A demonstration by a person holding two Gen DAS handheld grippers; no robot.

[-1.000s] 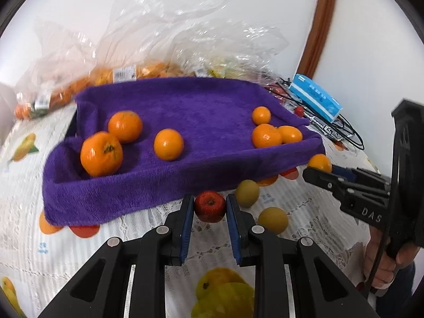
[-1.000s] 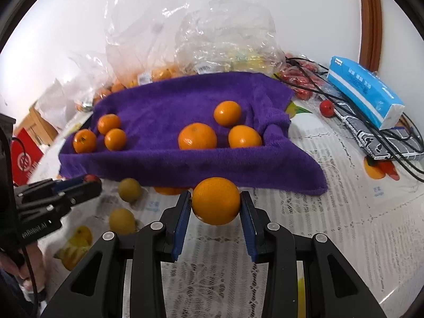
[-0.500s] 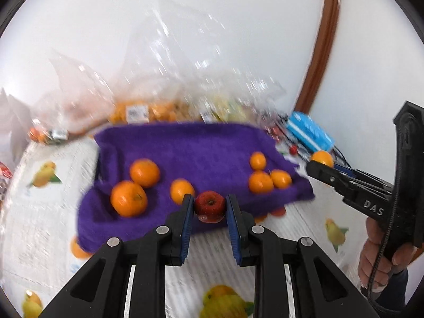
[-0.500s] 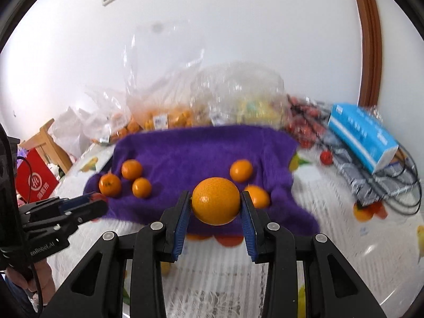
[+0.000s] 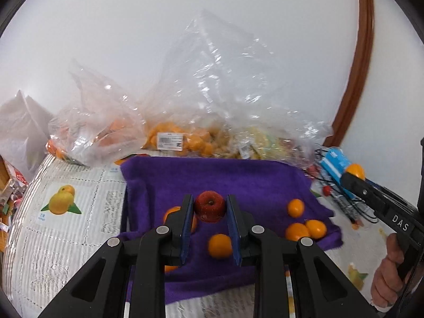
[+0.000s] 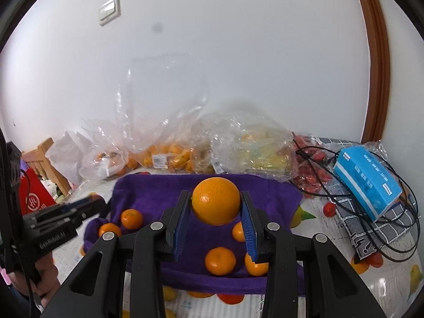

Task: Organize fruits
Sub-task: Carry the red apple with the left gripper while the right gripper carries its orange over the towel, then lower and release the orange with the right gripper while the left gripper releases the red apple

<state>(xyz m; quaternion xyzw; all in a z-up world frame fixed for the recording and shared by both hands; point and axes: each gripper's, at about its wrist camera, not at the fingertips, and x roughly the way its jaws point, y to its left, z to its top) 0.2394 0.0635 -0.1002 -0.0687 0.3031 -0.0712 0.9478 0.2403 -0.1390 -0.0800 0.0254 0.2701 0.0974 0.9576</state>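
Two fruits are held aloft above a purple towel [image 5: 238, 175]: a red apple [image 5: 210, 206] is clamped between the blue pads of the left claw [image 5: 209, 213], and a large orange [image 6: 216, 201] is gripped by the right claw [image 6: 216, 212]. Six small oranges are seen lying on the towel, three to each side. Clear plastic bags [image 5: 212, 111] of fruit are piled behind it on the bench [image 5: 79, 212], and a blue box [image 6: 368, 180] is set at the right.
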